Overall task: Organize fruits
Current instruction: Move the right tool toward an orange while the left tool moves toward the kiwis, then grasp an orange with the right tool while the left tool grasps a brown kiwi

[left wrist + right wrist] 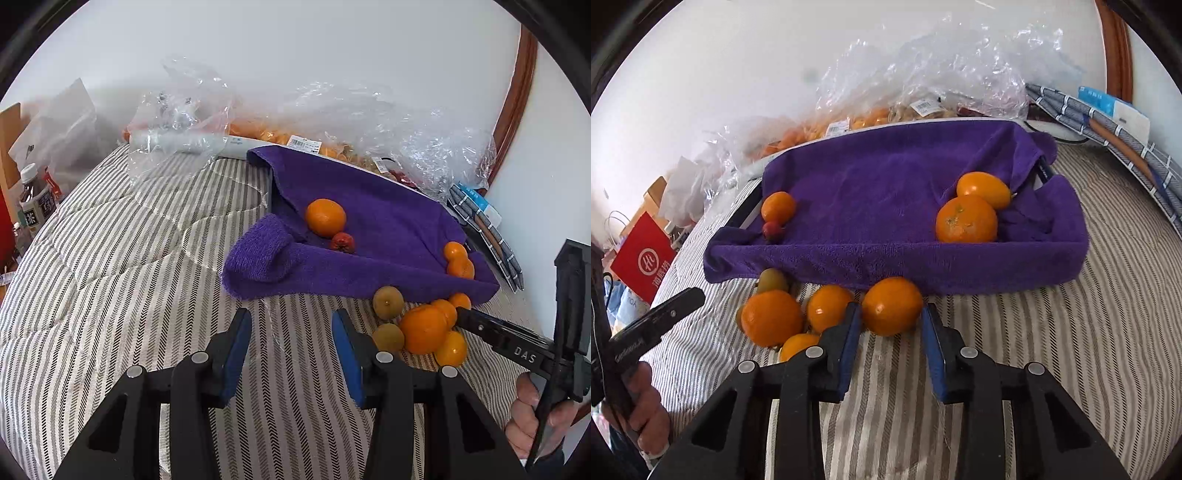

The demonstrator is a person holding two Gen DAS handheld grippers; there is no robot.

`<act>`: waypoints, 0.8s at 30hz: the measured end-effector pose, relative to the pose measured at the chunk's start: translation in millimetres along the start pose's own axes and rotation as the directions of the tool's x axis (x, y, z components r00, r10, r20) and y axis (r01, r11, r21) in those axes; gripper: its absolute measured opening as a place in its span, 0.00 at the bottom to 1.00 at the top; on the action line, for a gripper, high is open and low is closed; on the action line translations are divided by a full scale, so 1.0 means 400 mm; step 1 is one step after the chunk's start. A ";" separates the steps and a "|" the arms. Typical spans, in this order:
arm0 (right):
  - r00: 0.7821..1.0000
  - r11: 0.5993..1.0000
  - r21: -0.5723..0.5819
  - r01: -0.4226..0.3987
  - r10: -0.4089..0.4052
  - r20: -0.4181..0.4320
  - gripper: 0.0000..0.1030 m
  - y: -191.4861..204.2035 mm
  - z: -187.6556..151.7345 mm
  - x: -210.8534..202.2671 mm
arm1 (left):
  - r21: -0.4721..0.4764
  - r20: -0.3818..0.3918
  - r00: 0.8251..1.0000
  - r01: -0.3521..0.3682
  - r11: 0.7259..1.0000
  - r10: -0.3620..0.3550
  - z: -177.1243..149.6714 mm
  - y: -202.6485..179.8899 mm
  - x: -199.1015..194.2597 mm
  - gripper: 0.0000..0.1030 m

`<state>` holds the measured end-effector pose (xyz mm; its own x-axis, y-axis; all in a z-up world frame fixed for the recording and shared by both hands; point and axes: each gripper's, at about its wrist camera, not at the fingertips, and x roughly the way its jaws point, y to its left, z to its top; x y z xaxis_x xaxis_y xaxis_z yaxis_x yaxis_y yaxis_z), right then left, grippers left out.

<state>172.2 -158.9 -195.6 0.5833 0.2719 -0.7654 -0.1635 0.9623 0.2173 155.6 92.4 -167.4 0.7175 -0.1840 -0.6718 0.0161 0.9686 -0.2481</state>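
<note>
As the right tongs (891, 325), spread, bracket the nearest orange (892, 305) on the bed beside the towel-lined tray (897, 266), close gently (skin bruises); left tongs (291, 325) spread, idle.

Bright, even daylight fills both fisheye views; the white wall (332, 55) is near washed out. Glare flecks the crumpled plastic bags (923, 66). Soft shadows; edges curve strongly, with black corner vignetting.

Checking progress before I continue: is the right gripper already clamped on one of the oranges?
No, the right gripper is open, its fingers either side of the orange on the striped bedding, not closed on it.
</note>
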 end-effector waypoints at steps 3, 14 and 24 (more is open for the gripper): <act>1.000 1.000 -0.002 0.006 -0.006 -0.009 0.33 0.002 0.006 0.015 | 0.017 0.005 1.000 0.019 1.000 -0.019 -0.001 -0.009 -0.004 0.43; 0.999 0.997 -0.070 0.040 -0.040 0.000 0.33 -0.037 -0.047 -0.072 | 0.094 -0.124 0.982 0.152 0.984 -0.140 -0.006 -0.095 0.051 0.43; 0.999 0.996 -0.084 0.014 -0.017 -0.040 0.36 -0.051 -0.064 -0.073 | 0.166 -0.152 0.986 0.097 0.981 -0.072 -0.008 -0.163 0.094 0.22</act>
<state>138.2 -186.4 -193.3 0.5533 0.2550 -0.7930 -0.2216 0.9627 0.1550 179.3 21.8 -178.6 0.6000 -0.2762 -0.7508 0.2011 0.9605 -0.1925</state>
